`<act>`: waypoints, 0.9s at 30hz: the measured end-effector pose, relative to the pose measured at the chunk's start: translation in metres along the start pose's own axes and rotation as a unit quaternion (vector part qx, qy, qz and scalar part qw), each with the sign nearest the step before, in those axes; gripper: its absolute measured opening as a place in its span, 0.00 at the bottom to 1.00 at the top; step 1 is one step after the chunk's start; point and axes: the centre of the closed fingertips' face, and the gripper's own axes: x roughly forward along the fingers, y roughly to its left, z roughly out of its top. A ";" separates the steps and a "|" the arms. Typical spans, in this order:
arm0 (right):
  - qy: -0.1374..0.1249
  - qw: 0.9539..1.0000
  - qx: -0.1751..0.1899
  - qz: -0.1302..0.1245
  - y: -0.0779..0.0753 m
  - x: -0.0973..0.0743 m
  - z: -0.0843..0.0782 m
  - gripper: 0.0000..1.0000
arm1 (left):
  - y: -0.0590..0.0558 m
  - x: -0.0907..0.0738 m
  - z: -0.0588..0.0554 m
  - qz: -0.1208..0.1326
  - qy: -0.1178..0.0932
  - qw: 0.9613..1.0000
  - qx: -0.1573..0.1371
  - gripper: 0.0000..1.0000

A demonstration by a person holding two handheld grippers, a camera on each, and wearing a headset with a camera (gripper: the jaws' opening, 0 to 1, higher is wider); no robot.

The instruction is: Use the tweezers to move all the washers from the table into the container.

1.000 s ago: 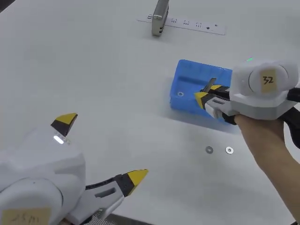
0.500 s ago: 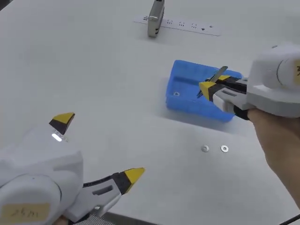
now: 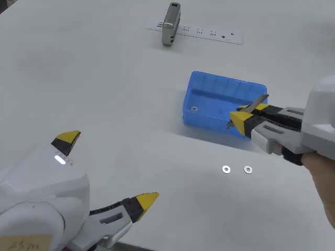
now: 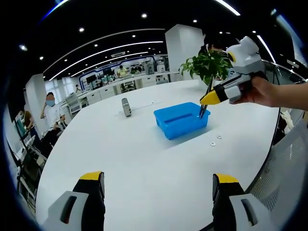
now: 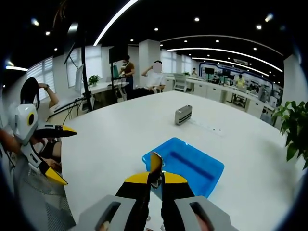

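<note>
A blue container [image 3: 225,104] [image 4: 182,120] [image 5: 185,166] sits on the white table and has one washer [image 3: 194,109] in its left end. Two washers [image 3: 226,169] [image 3: 248,169] lie on the table just in front of it, and appear small [image 4: 212,143] in the left gripper view. My right gripper [image 3: 243,116] [image 5: 154,179] is shut on metal tweezers [image 3: 256,104] [image 5: 155,169]. It hovers over the container's near right edge, with the tweezer tips pointing down. My left gripper [image 3: 107,168] [image 4: 158,179] is open and holds nothing, low at the near left.
A silver metal block [image 3: 170,23] [image 5: 183,114] stands on a white power strip [image 3: 209,32] at the far side of the table [image 3: 104,78]. The right gripper [image 4: 214,97] shows in the left gripper view. People and desks are in the background.
My right gripper with the tweezers has drawn back to the right, from over the container's middle to its near right edge. The left gripper has stayed put.
</note>
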 end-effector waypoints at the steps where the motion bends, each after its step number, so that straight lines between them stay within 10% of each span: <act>1: 0.005 1.000 0.001 0.001 0.001 0.000 -0.004 0.04 | 0.000 0.000 0.000 0.000 0.000 1.000 0.001 0.95; 13: 0.056 0.998 0.022 0.011 0.013 0.003 -0.050 0.04 | -0.002 0.000 -0.001 -0.002 0.003 1.000 0.005 0.95; 27: 0.081 0.997 0.009 0.012 0.011 0.012 -0.068 0.04 | -0.003 0.001 -0.003 -0.005 0.009 1.000 0.004 0.95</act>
